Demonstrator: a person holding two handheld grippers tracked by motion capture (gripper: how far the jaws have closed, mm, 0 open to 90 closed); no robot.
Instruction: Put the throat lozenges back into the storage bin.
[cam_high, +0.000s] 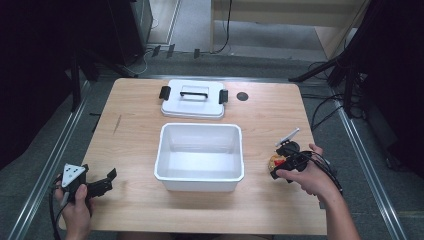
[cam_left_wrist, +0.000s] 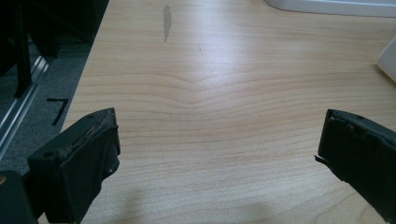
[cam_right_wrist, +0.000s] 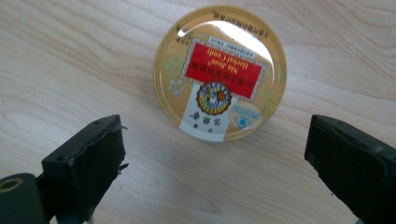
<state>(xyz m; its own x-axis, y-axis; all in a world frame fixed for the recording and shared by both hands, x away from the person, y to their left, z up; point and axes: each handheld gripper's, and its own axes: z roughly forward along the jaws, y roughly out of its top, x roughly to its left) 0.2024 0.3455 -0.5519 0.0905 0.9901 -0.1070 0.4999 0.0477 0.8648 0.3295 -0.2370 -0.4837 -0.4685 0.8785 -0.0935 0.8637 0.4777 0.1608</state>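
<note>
Black jaws of my right gripper (cam_right_wrist: 215, 154) stood wide apart, holding nothing, low in the right gripper view, and just beyond them lay the round candy tin (cam_right_wrist: 219, 72), flat on the wooden table (cam_right_wrist: 70, 56) with its gold and red label facing up. Seen from the high view, that tin (cam_high: 274, 161) sat near the table's right edge, to the right of the open white bin (cam_high: 199, 156), with my right gripper (cam_high: 286, 159) hovering right over it.

I judged the tin to be stiff, light and rather slick: its glossy lid threw back a bright glare, and a shallow round shape offers little to bite on. The sensible hold seemed to be across its rim, one jaw on each side, squeezing the side wall and not the lid face.

My left gripper (cam_high: 100, 186) rested at the near left corner of the table, jaws spread and empty, well apart from the tin. Beyond the bin lay its white lid (cam_high: 193, 99) with black clasps.
</note>
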